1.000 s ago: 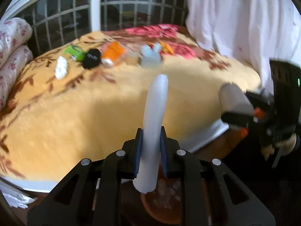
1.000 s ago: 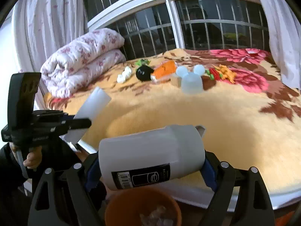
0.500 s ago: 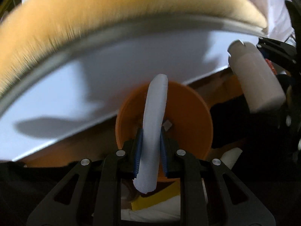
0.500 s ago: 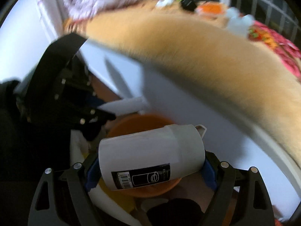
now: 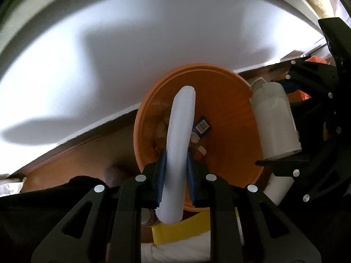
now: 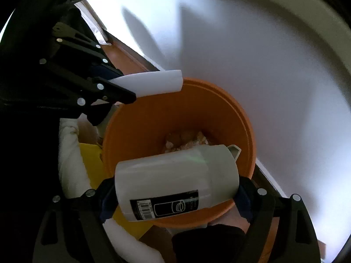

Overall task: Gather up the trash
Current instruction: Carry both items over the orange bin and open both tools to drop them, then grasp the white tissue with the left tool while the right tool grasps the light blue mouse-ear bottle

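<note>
My left gripper [image 5: 175,175] fingers are clamped on a flattened white plastic piece [image 5: 178,144], my right gripper [image 6: 175,195] pinches a white bottle [image 6: 175,179]; both hang over the orange bin [image 6: 142,131] just ahead. Scraps already lie inside; releasing both remains.

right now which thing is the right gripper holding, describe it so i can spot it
Find the orange bin beside the white bed base. Above its near rim, the right gripper clamps a white bottle lying sideways; its black barcode label sets it apart from the plain white piece.
</note>
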A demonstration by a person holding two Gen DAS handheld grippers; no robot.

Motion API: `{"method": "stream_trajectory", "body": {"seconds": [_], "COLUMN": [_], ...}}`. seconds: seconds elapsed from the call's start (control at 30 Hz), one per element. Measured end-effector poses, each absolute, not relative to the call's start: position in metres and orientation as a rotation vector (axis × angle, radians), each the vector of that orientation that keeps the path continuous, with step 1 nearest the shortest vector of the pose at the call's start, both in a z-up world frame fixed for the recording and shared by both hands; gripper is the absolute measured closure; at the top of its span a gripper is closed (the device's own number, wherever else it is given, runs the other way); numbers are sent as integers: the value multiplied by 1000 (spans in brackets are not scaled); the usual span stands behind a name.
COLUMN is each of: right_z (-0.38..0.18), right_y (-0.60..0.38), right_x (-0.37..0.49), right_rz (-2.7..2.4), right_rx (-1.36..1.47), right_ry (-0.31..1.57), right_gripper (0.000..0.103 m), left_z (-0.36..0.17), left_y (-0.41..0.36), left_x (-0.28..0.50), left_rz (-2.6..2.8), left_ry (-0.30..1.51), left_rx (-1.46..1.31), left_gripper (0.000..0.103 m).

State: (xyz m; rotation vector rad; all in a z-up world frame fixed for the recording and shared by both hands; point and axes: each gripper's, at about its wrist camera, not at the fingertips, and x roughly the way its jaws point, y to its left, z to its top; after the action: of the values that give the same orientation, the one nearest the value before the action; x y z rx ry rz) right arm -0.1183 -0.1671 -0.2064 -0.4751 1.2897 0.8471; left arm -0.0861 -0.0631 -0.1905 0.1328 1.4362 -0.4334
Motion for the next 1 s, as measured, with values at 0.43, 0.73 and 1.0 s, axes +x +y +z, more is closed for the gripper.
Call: {"method": "stream_trajectory", "body": {"seconds": [0.43, 0.73, 1.0], "right_z": [-171, -42, 26], "right_y": [-181, -220, -248], "right_x": [-129, -139, -67], "right_rz": [820, 858, 671], "right_rx": [-447, -261, -3], "right_ry": [1269, 948, 614], "right_gripper": [11, 10, 6], "left_z": [-176, -33, 44], "left_y": [-63, -4, 71], "left_x": [-91, -89, 22], "left_rz": [-430, -405, -64], "left_ry": [1416, 1034, 810], "left_rx": [134, 64, 0], "left_gripper": [37, 26, 20]}}
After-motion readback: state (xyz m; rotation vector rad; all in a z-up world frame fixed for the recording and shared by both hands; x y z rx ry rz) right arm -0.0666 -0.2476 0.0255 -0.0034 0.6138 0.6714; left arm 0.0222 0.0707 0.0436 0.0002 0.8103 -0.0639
